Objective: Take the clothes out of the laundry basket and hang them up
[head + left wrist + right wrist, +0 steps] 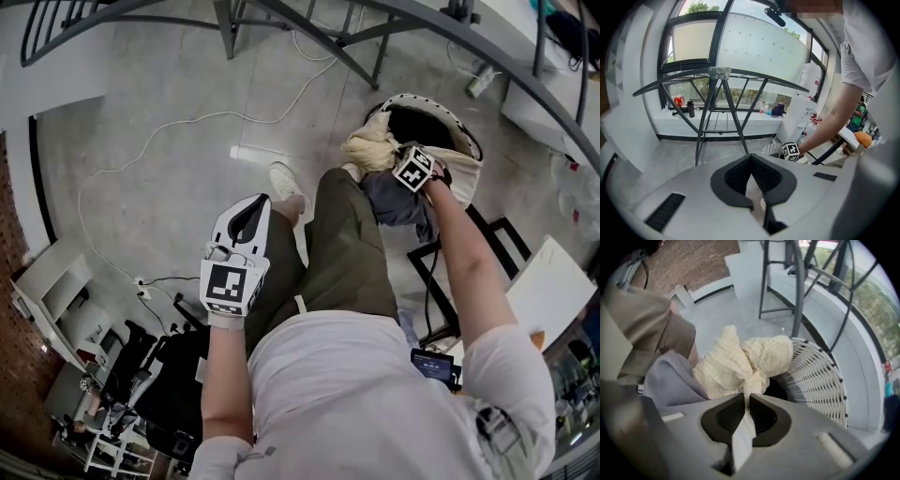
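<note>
At the upper right of the head view, the laundry basket (461, 129) stands on the grey floor, white woven with dark flecks, and its inside is black, so I cannot see what lies deeper in it. A cream garment (369, 148) with a waffle texture hangs over its left rim, and a grey garment (395, 202) lies just below it, against the olive trouser leg (352, 253). The right gripper (411, 169) points steeply down onto this pile; from the head its marker cube covers the jaws.

The right gripper view shows them well: the right gripper (749, 400) has its jaws pressed on a fold of the cream garment (736, 364), and a strip of this cloth passes between the pads towards the camera. The basket (820, 376) is at the right of the frame, and the grey garment (670, 380) at the left is partly cut off by the gripper body. What kind of clothing each piece is, I cannot tell.

Lower left of centre in the head view, the left gripper (253, 211) is well apart from the basket. Its own view shows the left gripper (751, 158) with jaws pressed together and nothing between them. Beyond it stands a dark metal rack (721, 74), cut off at the frame's upper edge in the head view (375, 26).
</note>
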Available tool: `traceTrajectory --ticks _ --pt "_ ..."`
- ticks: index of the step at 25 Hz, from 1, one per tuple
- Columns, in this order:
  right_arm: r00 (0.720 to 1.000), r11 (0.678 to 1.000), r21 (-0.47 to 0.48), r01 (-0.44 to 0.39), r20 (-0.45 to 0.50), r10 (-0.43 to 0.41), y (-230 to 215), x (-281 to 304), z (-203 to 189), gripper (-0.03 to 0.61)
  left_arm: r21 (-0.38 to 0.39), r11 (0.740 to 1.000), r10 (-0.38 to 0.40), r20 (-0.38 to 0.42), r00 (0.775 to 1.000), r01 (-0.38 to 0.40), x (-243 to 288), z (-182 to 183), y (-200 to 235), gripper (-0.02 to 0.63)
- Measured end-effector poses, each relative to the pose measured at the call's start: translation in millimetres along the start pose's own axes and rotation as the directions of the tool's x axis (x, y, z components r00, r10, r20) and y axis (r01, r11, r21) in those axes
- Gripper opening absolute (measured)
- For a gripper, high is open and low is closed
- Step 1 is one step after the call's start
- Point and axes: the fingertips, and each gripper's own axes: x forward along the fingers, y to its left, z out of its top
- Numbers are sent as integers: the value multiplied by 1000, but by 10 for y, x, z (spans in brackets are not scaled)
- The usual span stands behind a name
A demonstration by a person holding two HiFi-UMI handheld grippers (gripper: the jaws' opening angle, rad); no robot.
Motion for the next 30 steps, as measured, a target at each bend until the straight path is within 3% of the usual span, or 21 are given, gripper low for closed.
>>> traceTrajectory --ticks 3,7,9,12,18,24,30 --pt "995 993 114 44 85 -54 -115 -400 90 35 -1 1000 -14 8 1000 14 -92 139 -67 0" --pt "971 986 132 103 204 -129 -156 -1045 318 35 12 999 -36 20 999 36 -198 393 -161 0" --pt "950 981 146 130 265 -166 -146 -1383 431 35 18 999 -50 32 998 49 -270 509 -202 0" --pt "906 954 247 169 342 -249 -205 -1958 548 35 32 997 -65 50 997 64 -384 691 -228 2" --pt "792 881 409 238 443 -420 -290 -3138 724 35 58 991 -124 93 988 119 -538 887 -242 2" --pt "670 815 494 303 498 -551 -163 -4227 969 34 111 976 -200 121 972 187 -638 1094 -270 2" --pt "495 719 613 328 536 -683 -5 -5289 1160 34 189 945 -295 153 943 265 -626 1338 -241 3"
